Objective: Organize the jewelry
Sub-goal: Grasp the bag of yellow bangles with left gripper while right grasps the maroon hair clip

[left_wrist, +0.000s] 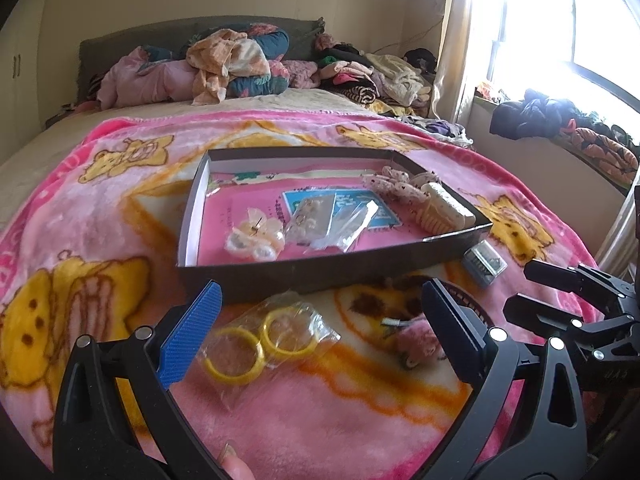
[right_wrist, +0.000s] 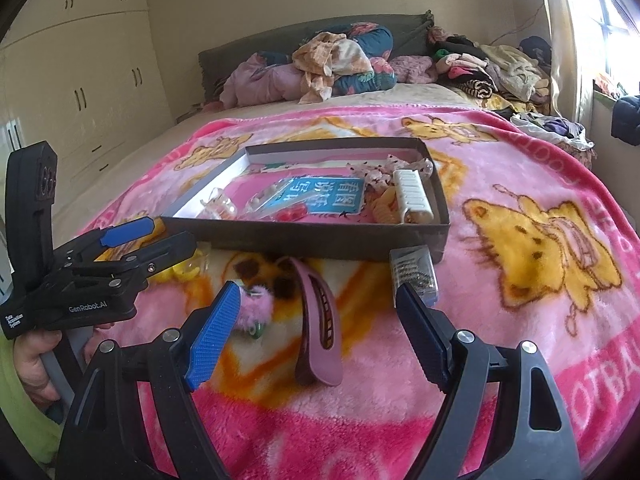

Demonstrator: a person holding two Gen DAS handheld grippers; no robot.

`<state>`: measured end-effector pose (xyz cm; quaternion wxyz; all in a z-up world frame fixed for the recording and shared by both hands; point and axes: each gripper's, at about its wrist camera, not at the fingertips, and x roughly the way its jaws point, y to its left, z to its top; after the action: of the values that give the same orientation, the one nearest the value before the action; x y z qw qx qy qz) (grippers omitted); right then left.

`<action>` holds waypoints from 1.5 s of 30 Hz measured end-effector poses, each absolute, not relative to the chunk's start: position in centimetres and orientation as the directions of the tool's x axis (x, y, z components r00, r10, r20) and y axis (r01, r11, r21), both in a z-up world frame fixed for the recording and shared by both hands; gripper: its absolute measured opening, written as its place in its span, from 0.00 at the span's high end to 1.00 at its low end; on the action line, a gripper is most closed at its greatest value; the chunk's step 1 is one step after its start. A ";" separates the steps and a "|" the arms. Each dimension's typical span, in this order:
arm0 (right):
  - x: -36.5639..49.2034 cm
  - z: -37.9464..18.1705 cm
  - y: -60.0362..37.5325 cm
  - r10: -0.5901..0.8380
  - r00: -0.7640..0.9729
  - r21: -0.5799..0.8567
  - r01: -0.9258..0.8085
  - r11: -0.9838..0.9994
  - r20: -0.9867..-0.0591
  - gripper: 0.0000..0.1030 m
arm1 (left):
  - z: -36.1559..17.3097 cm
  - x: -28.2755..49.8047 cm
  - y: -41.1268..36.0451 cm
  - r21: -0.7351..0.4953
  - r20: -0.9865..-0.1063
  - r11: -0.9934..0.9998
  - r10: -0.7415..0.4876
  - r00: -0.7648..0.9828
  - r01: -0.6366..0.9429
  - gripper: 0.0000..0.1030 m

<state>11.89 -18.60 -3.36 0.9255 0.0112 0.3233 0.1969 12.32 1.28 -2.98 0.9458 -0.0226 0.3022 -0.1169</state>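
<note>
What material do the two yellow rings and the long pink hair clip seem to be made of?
Yellow rings: probably glossy plastic, smooth and evenly coloured; they lie inside a clear crinkled film bag.
Pink hair clip: likely matte plastic, since its surface is uniform and dull, with moulded teeth along the slot. Resin or coated metal cannot be excluded.

Open blanket (right_wrist: 520,320) toward bed's right edge and near edge. Blocked ahead by box (right_wrist: 304,240) wall; in front of it, pink hair clip (right_wrist: 318,320), clear case (right_wrist: 414,276), bagged yellow rings (left_wrist: 260,340).
</note>
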 end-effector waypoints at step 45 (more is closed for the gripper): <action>14.5 -8.1 -17.4 0.330 0.585 0.150 -0.335 0.930 -0.741 0.76 | -6.8 14.2 2.8 -0.113 -0.681 0.982 -0.186 0.708 0.149 0.11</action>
<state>14.51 -17.35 -8.06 0.8901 -0.0030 0.4156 0.1869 14.16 2.83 -6.84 0.9238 -0.0247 0.3712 -0.0905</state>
